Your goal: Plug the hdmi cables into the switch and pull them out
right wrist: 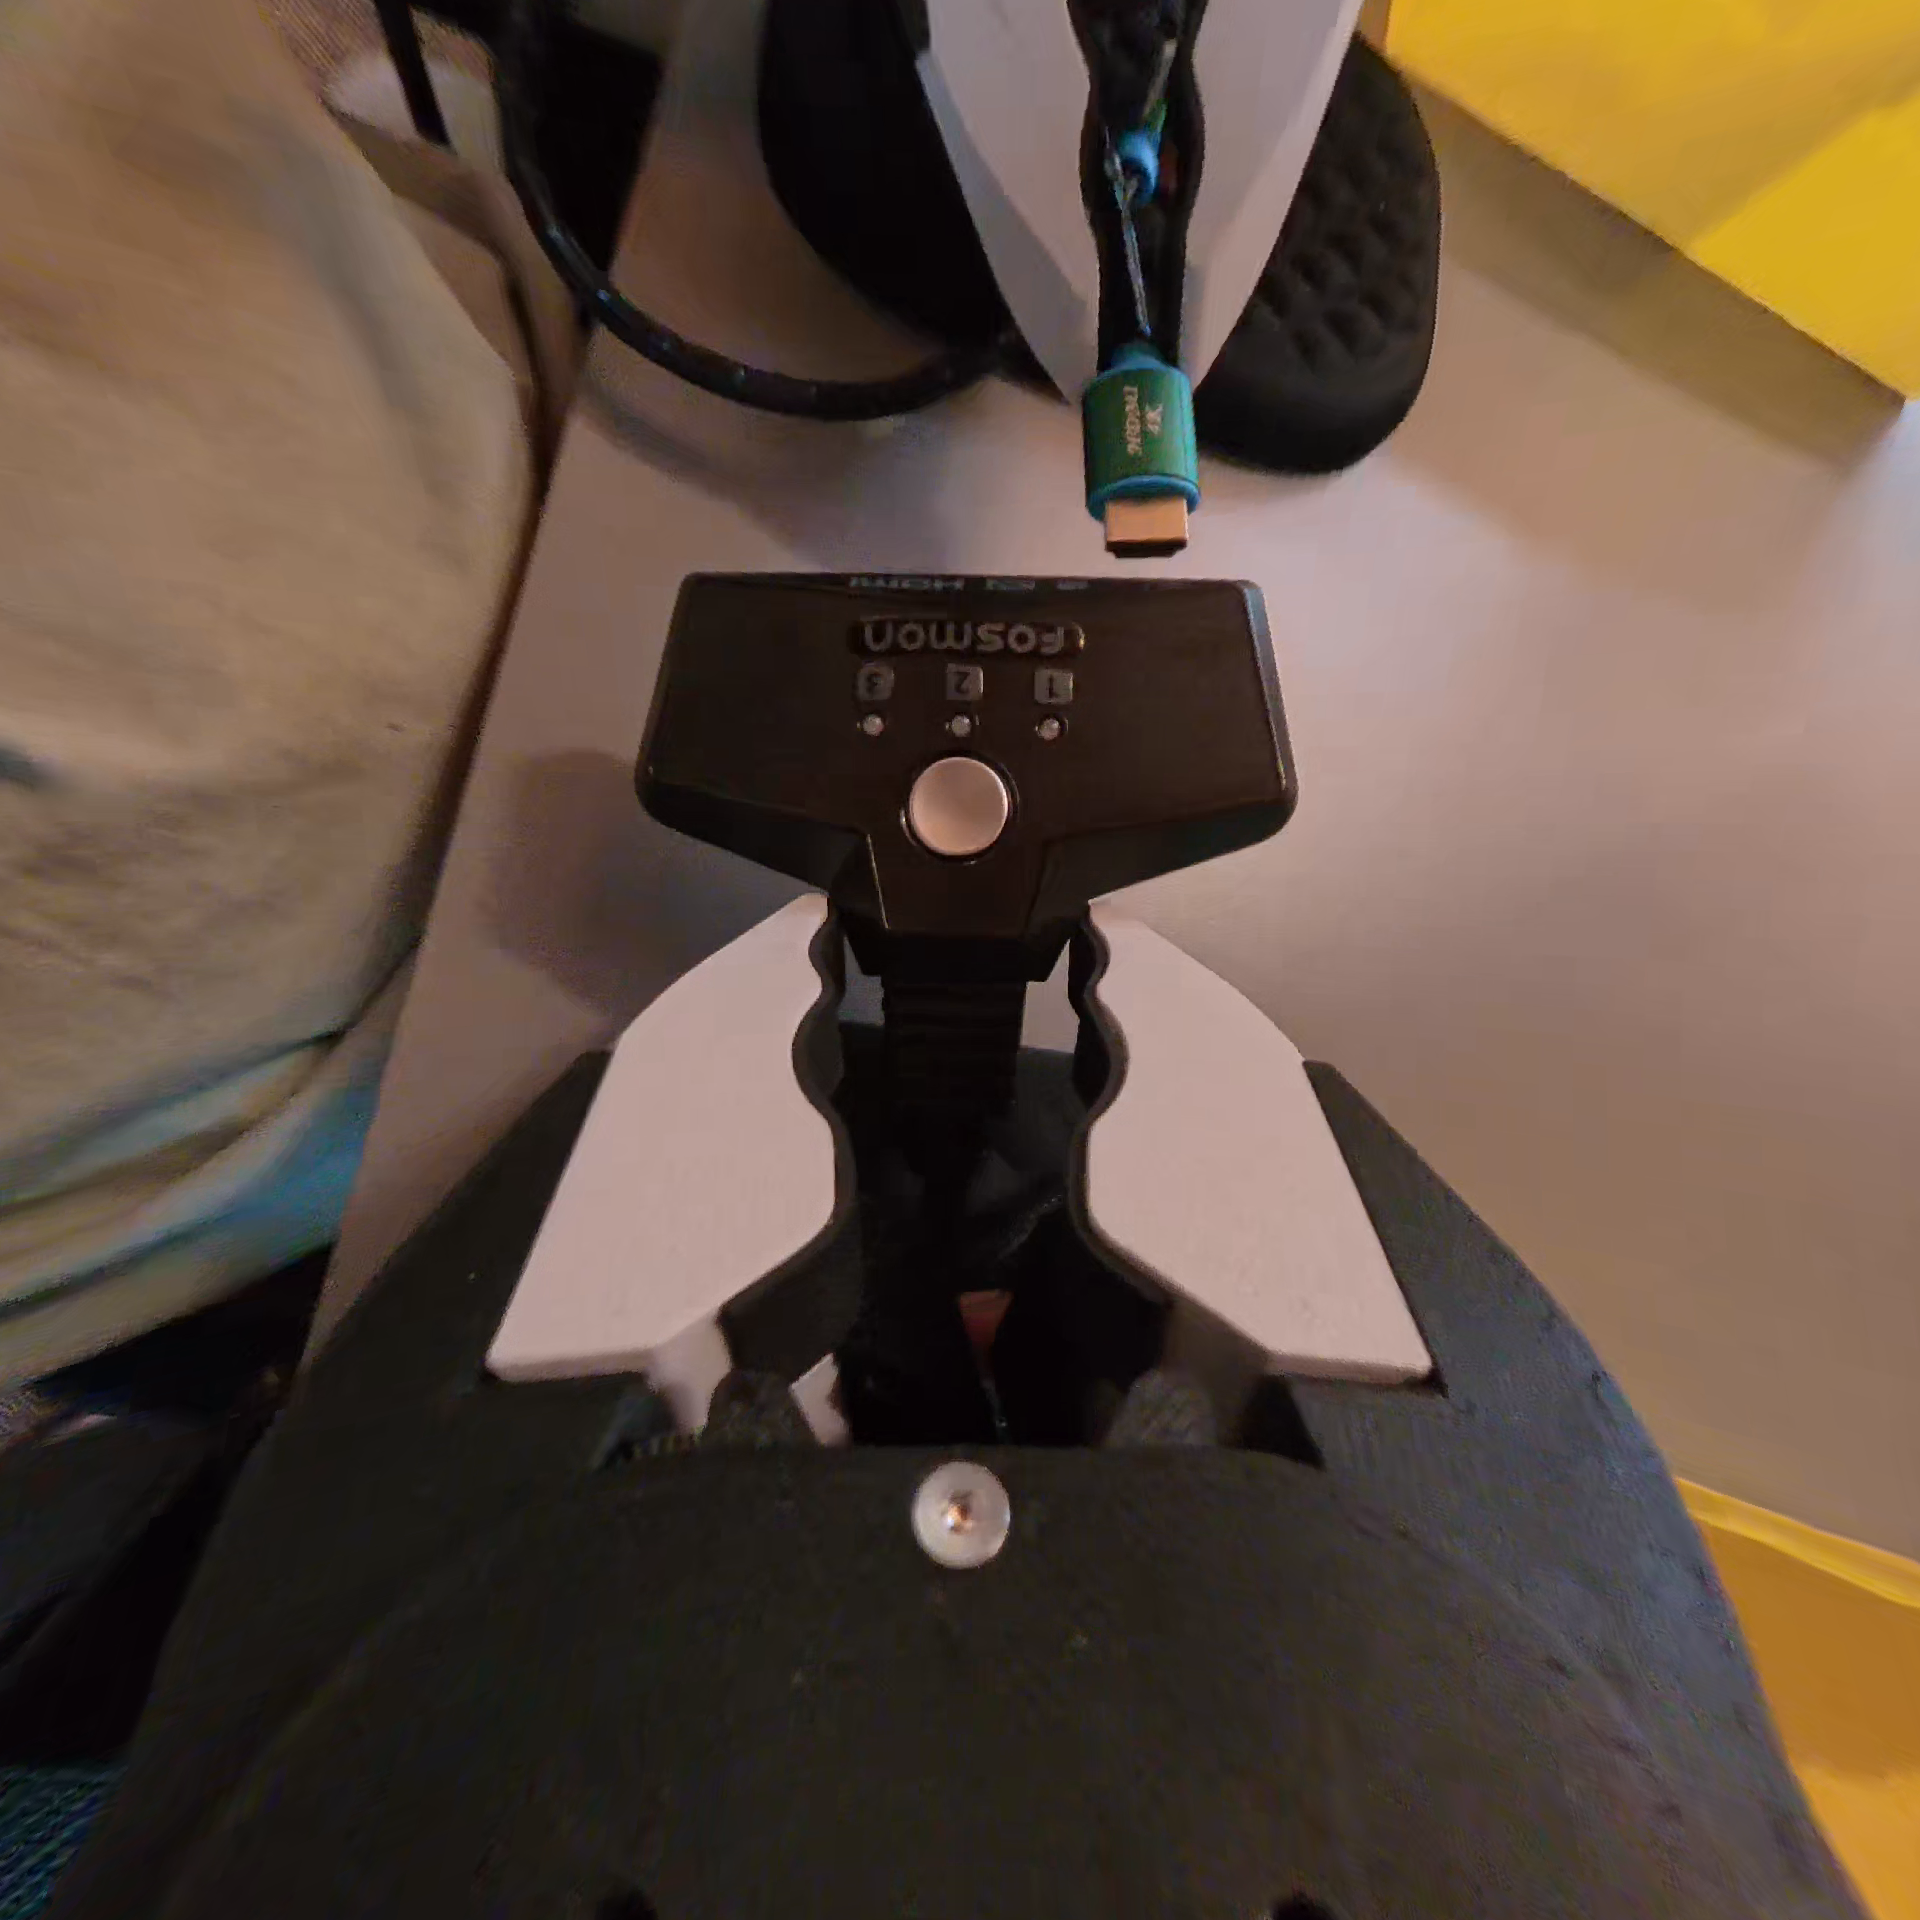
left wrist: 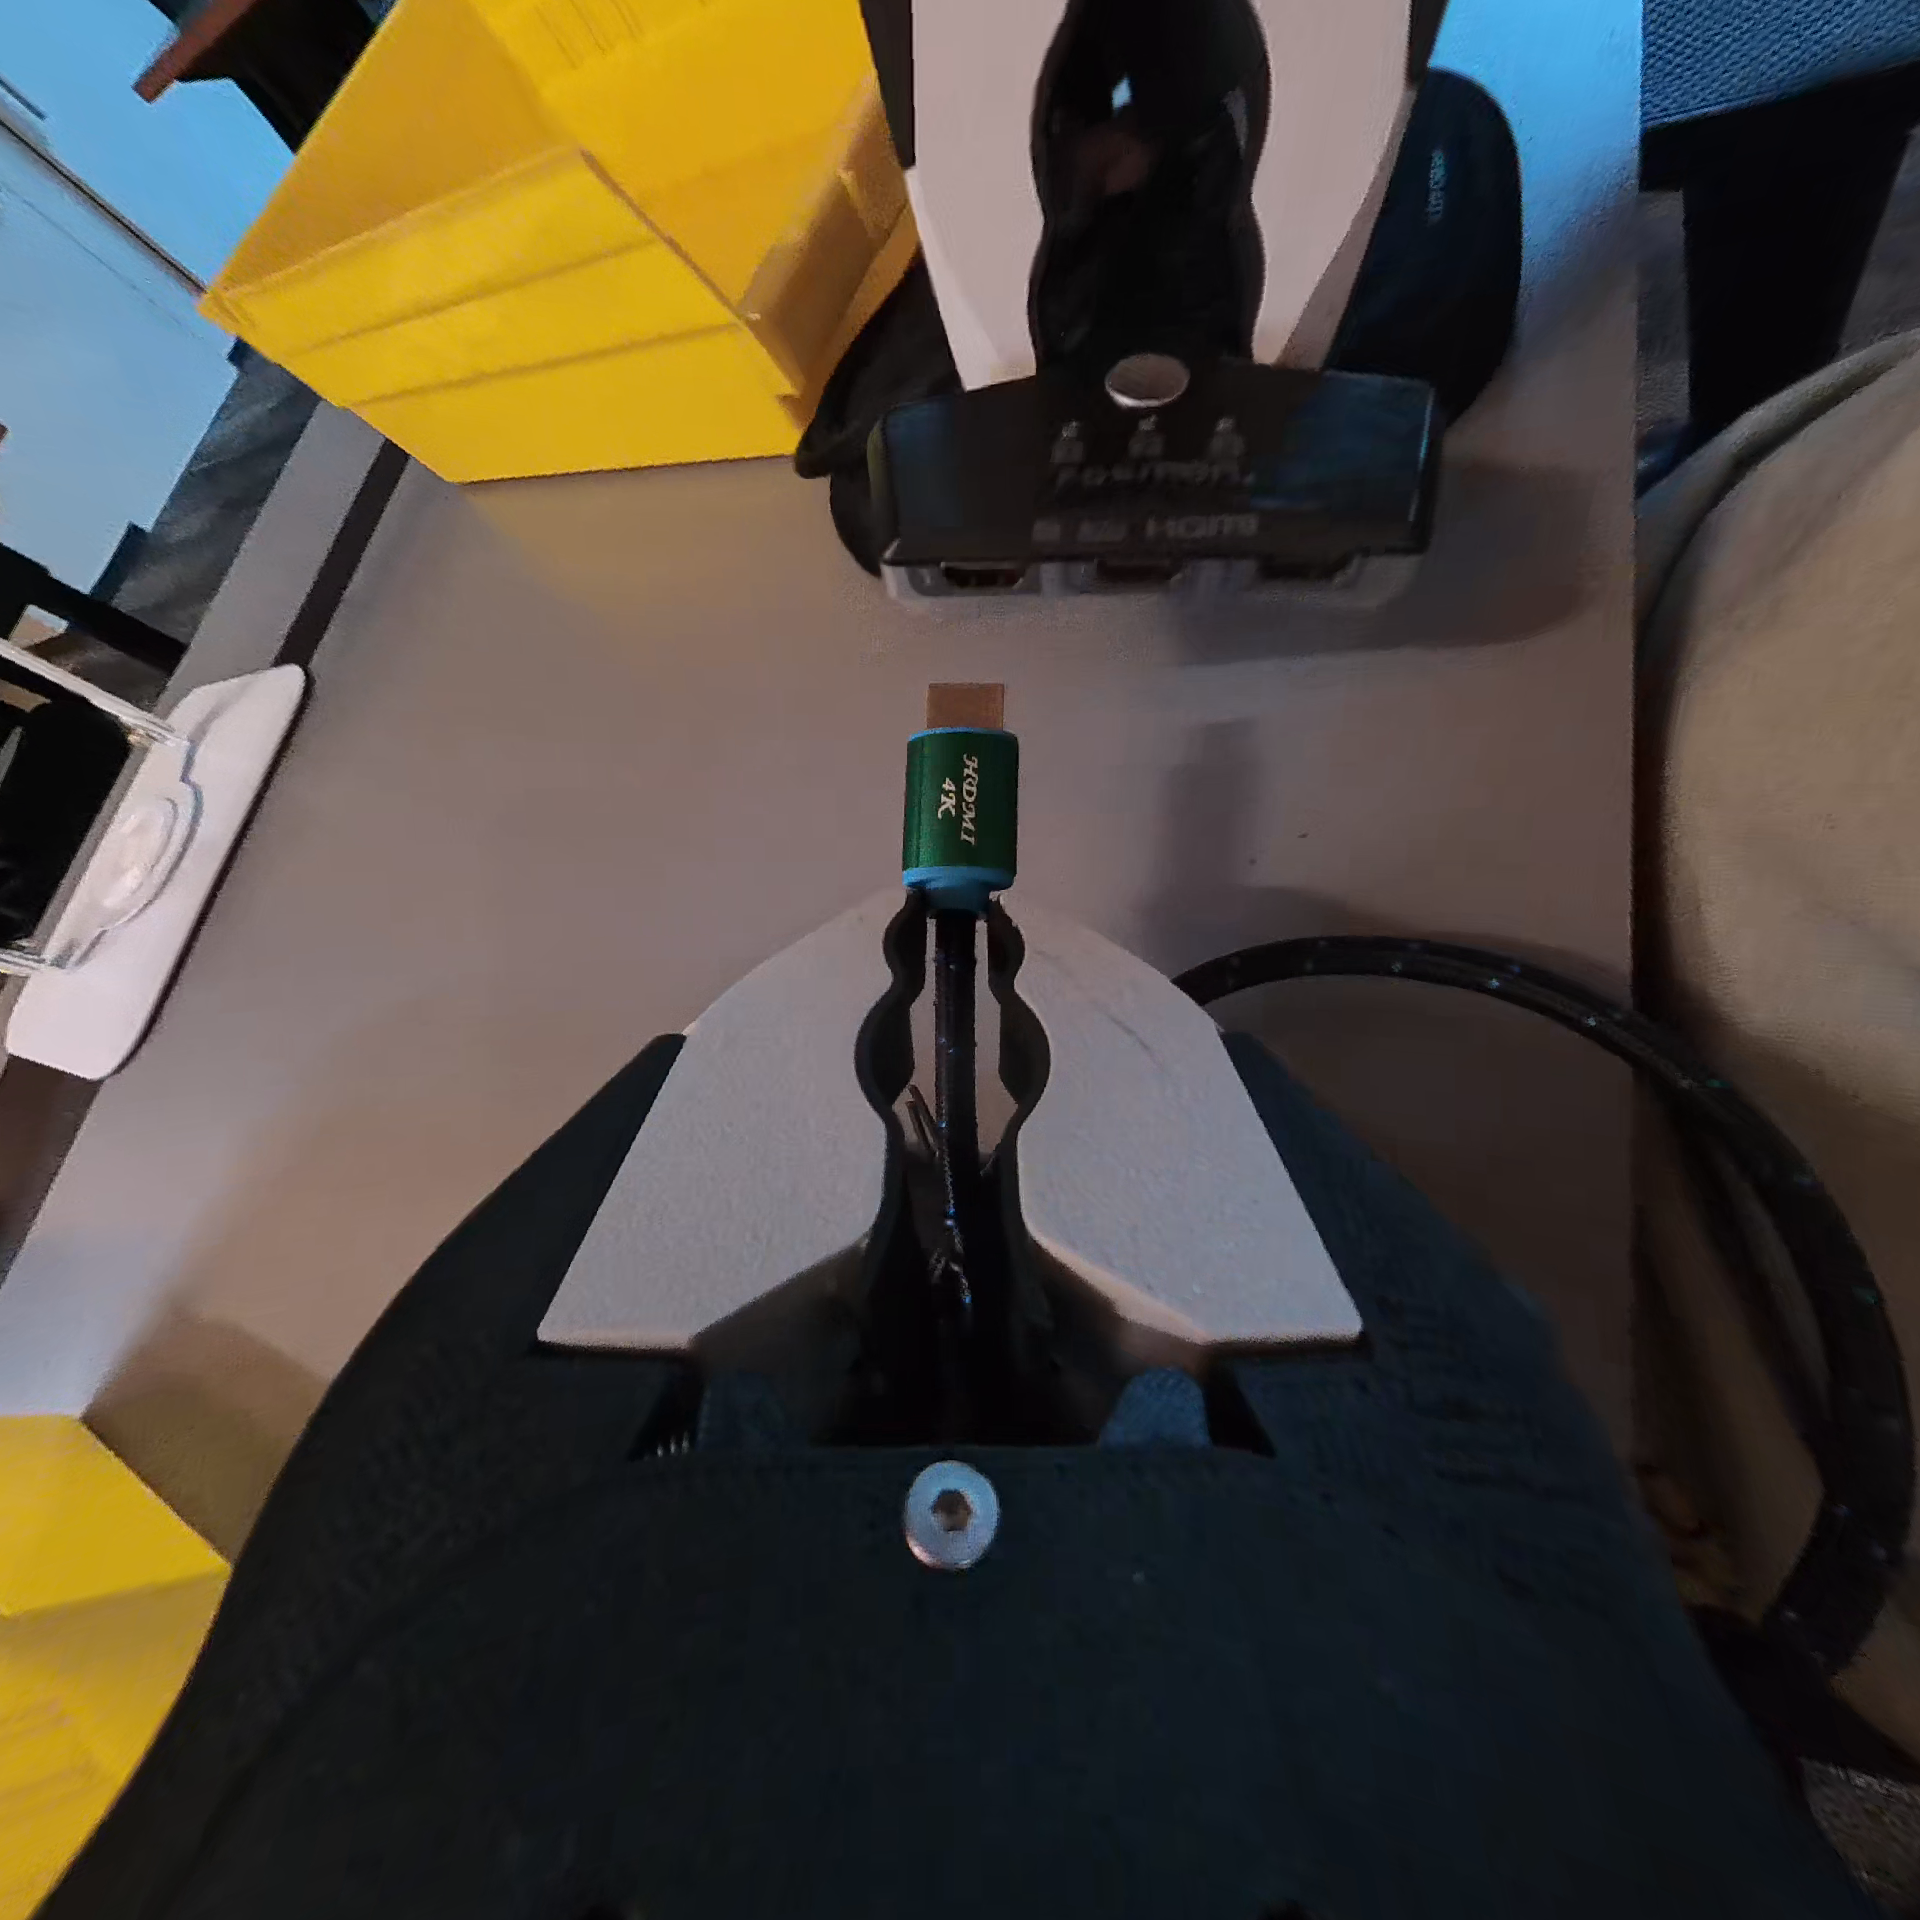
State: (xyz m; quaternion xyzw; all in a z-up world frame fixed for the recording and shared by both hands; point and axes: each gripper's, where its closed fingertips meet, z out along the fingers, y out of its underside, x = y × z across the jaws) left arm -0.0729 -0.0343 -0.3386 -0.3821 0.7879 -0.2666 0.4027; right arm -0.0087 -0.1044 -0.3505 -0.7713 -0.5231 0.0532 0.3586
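Green metal-shelled HDMI plug with gold tip: rigid and light, likely best held at the blue collar, as the braided black cable flexes. Pinched there by left gripper, just ahead of its tips. Facing it, near but unplugged, black plastic switch, tail clamped in right gripper.

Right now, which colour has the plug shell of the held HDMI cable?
Green, with a blue collar; the plug shell shows best in the left wrist view.

HDMI plug just before the switch (apart, facing its ports), bin left behind.
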